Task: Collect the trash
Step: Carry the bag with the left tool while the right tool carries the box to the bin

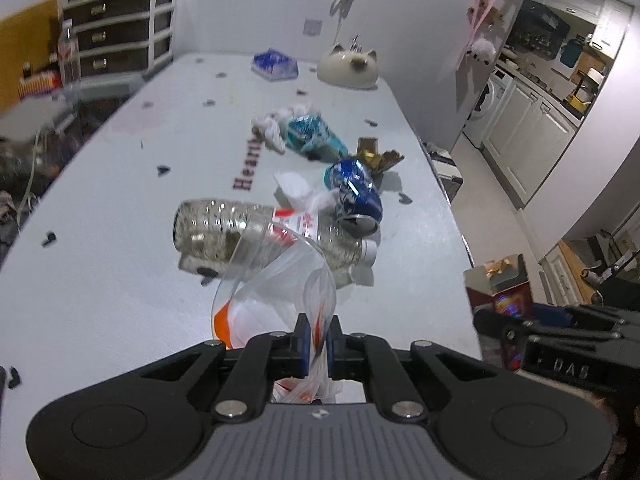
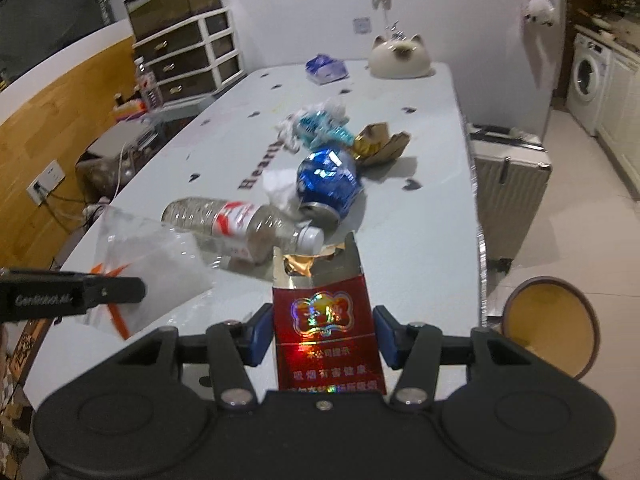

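Note:
My left gripper (image 1: 317, 336) is shut on the edge of a clear plastic bag (image 1: 276, 284) with orange marks, lifted above the white table (image 1: 120, 240). In the right wrist view the same bag (image 2: 156, 264) hangs at the left beside the left gripper's finger (image 2: 72, 294). My right gripper (image 2: 322, 326) is shut on a red cigarette pack (image 2: 326, 332) with its lid torn open. Ahead on the table lie a clear plastic bottle (image 2: 236, 224), a crushed blue can (image 2: 328, 184), white tissue (image 2: 280, 190), a teal wrapper (image 2: 320, 126) and gold foil (image 2: 380, 144).
A cat-shaped ceramic piece (image 2: 400, 58) and a blue-white packet (image 2: 326, 68) sit at the table's far end. A silver suitcase (image 2: 508, 184) stands right of the table, a round brown bin (image 2: 552, 328) at the near right. Drawers (image 2: 188, 60) stand at the left.

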A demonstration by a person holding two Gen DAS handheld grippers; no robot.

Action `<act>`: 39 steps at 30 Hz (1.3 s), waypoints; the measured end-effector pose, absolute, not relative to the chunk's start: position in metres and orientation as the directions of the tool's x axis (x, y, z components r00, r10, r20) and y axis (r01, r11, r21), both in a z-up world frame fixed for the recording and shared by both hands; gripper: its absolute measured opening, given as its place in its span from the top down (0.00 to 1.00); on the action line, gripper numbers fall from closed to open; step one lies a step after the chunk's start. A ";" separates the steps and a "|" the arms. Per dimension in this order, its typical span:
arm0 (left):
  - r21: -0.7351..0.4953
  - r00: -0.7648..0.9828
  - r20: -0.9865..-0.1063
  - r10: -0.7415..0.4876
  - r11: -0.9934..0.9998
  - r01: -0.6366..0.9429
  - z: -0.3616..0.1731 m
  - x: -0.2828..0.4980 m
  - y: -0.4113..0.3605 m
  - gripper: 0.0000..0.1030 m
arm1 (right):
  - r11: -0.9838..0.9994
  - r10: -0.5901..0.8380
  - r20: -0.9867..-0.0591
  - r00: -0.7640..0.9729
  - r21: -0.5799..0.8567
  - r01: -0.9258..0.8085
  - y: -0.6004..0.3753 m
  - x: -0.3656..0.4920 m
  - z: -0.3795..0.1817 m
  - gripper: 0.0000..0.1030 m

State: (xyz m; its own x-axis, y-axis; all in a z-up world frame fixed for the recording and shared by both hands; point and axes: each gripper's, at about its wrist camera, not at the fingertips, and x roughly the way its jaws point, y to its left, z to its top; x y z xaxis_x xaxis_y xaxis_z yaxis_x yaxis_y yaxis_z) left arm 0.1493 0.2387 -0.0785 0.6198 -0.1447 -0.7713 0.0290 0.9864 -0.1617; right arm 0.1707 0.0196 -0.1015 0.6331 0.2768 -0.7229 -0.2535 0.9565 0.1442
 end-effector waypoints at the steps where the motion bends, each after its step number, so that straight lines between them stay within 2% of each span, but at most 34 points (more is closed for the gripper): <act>1: -0.152 0.626 -0.767 -0.140 0.988 0.034 -0.075 0.147 0.236 0.93 | 0.959 0.269 -0.718 0.642 0.140 -0.246 0.018 0.169 -0.098 0.48; 6: -0.120 0.652 -0.748 -0.125 0.991 0.054 -0.063 0.138 0.226 0.93 | 0.972 0.229 -0.706 0.670 0.125 -0.200 0.010 0.158 -0.081 0.48; 22: -0.156 0.674 -0.720 -0.165 0.985 0.075 -0.052 0.131 0.170 0.93 | 0.978 0.208 -0.686 0.697 0.130 -0.163 -0.046 0.143 -0.068 0.48; 39: -0.157 0.653 -0.749 -0.112 0.988 -0.010 -0.061 0.195 0.009 0.93 | 0.965 0.260 -0.708 0.656 0.167 -0.202 -0.215 0.218 -0.087 0.48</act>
State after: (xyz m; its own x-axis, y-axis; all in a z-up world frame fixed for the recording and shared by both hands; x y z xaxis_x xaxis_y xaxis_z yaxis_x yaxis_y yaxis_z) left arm 0.1954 0.0093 -0.0606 0.6528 -0.1120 -0.7492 -0.0102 0.9876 -0.1565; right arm 0.2181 -0.2155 -0.0868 0.6562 0.2599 -0.7084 -0.2016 0.9651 0.1674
